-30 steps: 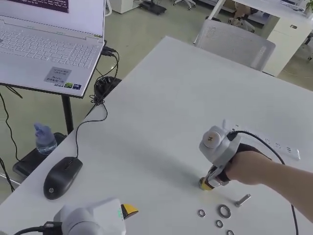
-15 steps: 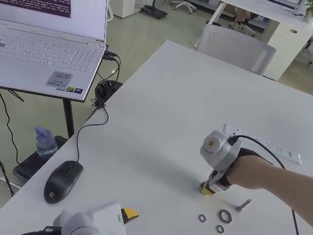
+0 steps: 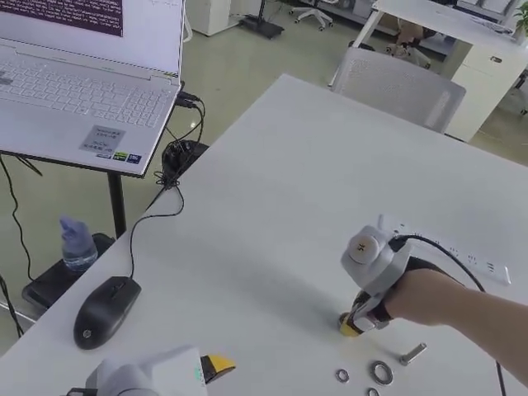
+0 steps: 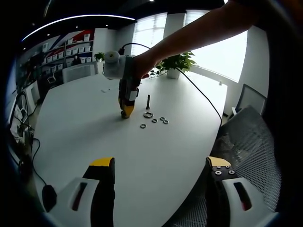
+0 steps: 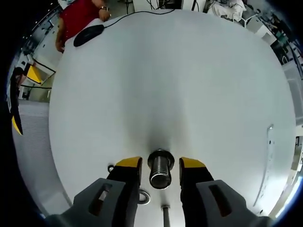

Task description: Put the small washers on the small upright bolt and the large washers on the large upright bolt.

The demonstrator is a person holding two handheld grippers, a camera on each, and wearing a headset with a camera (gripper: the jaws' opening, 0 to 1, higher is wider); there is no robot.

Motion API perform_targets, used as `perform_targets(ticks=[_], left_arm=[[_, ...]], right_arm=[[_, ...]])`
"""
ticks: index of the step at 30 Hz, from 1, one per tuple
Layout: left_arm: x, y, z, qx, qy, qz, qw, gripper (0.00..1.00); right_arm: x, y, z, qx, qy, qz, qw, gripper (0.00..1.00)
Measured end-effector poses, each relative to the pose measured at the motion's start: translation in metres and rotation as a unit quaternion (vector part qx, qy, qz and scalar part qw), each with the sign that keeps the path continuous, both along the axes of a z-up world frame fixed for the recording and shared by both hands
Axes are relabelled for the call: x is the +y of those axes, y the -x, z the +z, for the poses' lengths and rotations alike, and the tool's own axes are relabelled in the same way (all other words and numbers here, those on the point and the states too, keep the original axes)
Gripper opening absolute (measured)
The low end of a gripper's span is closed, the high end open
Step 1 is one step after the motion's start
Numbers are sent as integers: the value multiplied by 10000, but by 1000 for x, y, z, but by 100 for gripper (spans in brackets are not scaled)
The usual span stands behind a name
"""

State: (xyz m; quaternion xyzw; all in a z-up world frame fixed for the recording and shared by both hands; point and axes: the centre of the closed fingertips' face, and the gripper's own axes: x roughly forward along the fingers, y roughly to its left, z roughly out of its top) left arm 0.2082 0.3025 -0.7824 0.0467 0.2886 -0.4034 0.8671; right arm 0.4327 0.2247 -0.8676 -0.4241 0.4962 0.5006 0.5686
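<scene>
Right gripper [image 5: 160,164] is down at the table, yellow tips either side of the large bolt [image 5: 161,176]. The bolt stands on its head, thread pointing up toward the camera. A sliver of table shows on each side of the shank, so those jaws look let go, not pinching. The large bolt stands upright toward the near right of the table.

Just beside the tips on the near side lies a large washer [image 3: 380,372], with a small washer [image 3: 341,376] to its left. The small bolt [image 3: 412,355] lies flat just right of them. Its long axis runs along the table from near-left to far-right, and it is not stood up yet.

Here's what the next move turns on: all of that lies nearer the person than the right tips, and close by. I'd judge a short draw back toward the near edge reaches it. The right gripper is by far the closer one.

Left gripper [image 4: 160,165] hangs at the near left edge, jaws spread wide with nothing between them, well apart from the bolts.

Further out there's a mouse [image 3: 106,308] near left, a power strip [image 3: 483,266] far right, and a laptop [image 3: 82,82] on a stand off the left edge.

As for writing, there are stickers on the laptop's palm rest and a mark on the right gripper's round cap, all too small to read.
</scene>
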Motion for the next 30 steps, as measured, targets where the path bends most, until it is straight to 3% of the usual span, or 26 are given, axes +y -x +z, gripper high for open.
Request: perform_targets(ticks=[3, 10, 19, 23, 30], left_arm=[[-2, 0, 2, -9, 30, -17, 10000, 79], [-4, -3, 4, -66, 95, 55, 9999, 86], [-5, 0, 1, -16, 47, 23, 10000, 91], [-8, 0, 6, 16, 214, 50, 9998, 96], [-7, -1, 9, -12, 177, 92, 9998, 99]], right_arm=[[-3, 0, -1, 4, 44, 97, 9999, 40], [-2, -1, 2, 34, 11, 126, 9999, 42], [2, -5, 15, -36, -107, 137, 9998, 43], [2, -3, 19, -7, -121, 103, 9999, 43], [3, 0, 31, -26, -202, 98, 9997, 43]])
